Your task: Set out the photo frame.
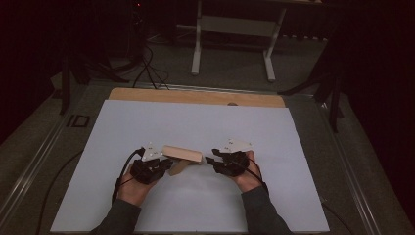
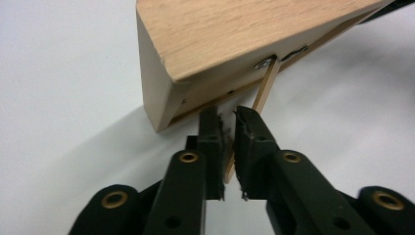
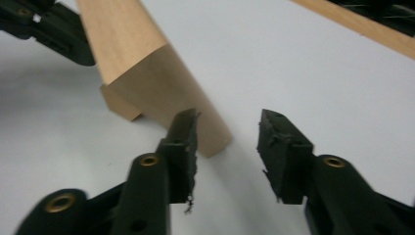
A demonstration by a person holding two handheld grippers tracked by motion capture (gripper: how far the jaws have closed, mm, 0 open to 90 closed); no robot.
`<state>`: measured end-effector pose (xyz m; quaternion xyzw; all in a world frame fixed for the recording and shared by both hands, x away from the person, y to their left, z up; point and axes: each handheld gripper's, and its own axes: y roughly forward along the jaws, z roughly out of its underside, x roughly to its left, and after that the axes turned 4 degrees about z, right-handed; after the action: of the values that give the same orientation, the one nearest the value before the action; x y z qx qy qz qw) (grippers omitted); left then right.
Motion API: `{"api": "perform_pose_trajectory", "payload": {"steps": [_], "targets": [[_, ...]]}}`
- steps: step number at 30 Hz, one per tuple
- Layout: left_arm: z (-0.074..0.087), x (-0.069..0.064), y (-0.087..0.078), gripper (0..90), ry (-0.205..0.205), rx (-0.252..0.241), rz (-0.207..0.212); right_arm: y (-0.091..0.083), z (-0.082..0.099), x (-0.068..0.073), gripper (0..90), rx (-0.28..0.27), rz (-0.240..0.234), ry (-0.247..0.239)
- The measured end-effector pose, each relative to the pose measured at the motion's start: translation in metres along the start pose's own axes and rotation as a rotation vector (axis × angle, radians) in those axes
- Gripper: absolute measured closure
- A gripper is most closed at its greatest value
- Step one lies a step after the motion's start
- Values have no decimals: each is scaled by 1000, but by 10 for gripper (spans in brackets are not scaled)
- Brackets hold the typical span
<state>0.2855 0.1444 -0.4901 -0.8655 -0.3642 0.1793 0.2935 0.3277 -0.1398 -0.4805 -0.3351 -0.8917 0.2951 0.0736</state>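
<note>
Wooden box [image 1: 182, 154], one only, sat near the middle of the white bench [image 1: 147, 122], raised at one end, pale and hard-edged. Starting at the left: my left gripper [image 1: 164, 166] was clenched on a thin wooden stick [image 2: 266, 88] that hung from a small metal fitting [image 2: 264, 62] on the box's underside; in the left gripper view the stick ran down between the nearly closed pads. I judged the box stiff and fairly light, its smooth faces apt to slide on the sheet, and the stick slender enough to snap if twisted. The safer hold seemed to be across the box's solid end, not the stick. Moving right, my right gripper [image 1: 211, 157] was released, jaws apart and holding nothing, its tips just beside the box's right end; in the right gripper view one pad [image 3: 186, 134] stood close to the wood without clearly pressing it. Counted: one box, one stick, two grippers, two hands.
</note>
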Motion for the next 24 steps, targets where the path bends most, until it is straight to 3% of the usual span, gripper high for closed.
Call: {"api": "perform_pose_trajectory", "payload": {"steps": [7, 11, 24], "targets": [[0, -3, 4, 856, 16, 0, -26, 7, -1, -4, 803, -9, 44, 56], [1, -3, 5, 893, 14, 4, -29, 10, -2, -5, 892, -36, 39, 97], [-1, -1, 6, 896, 0, -9, -40, 20, -13, -1, 899, -51, 16, 103]]}}
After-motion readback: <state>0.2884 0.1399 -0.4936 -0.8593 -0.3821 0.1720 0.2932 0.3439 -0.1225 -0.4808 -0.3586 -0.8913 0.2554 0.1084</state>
